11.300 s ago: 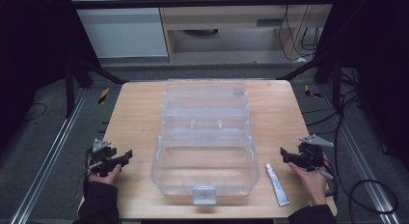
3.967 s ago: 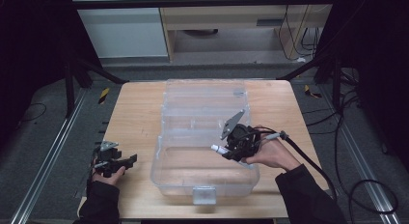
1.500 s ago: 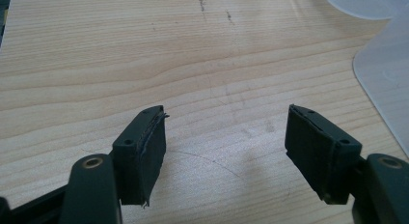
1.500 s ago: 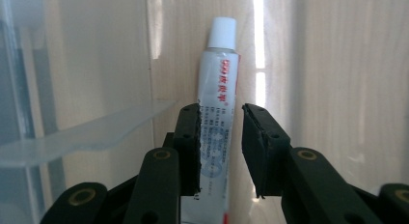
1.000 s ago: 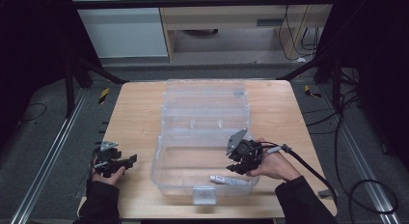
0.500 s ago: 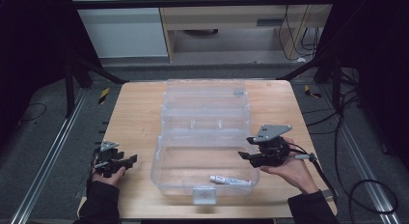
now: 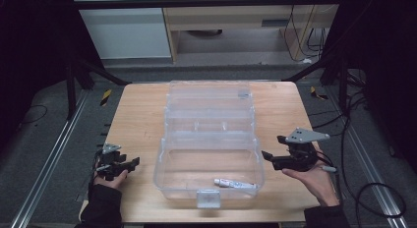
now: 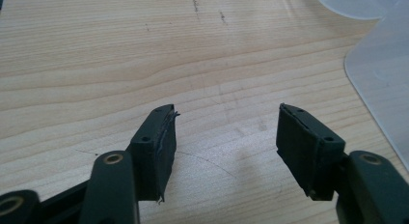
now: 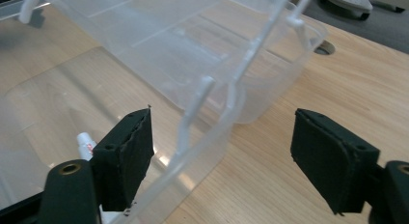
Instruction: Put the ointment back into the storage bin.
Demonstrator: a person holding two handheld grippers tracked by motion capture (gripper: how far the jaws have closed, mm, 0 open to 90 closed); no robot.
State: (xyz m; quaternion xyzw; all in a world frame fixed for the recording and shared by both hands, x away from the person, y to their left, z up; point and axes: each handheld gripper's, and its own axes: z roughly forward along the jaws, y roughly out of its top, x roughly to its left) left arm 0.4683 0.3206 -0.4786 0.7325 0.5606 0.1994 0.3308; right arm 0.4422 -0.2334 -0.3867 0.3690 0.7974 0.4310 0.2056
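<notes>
One white tube point(image 7: 234, 183) lies in the front tray of the clear plastic box point(image 7: 209, 139), its label too small to read. Right of the box, the right gripper point(image 7: 268, 156) has just been opening, nothing between its jaws; left of it, the left gripper point(image 7: 134, 162) gapes empty.

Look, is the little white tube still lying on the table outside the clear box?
No, the tube lies inside the clear plastic box, on its floor near the front wall.
</notes>
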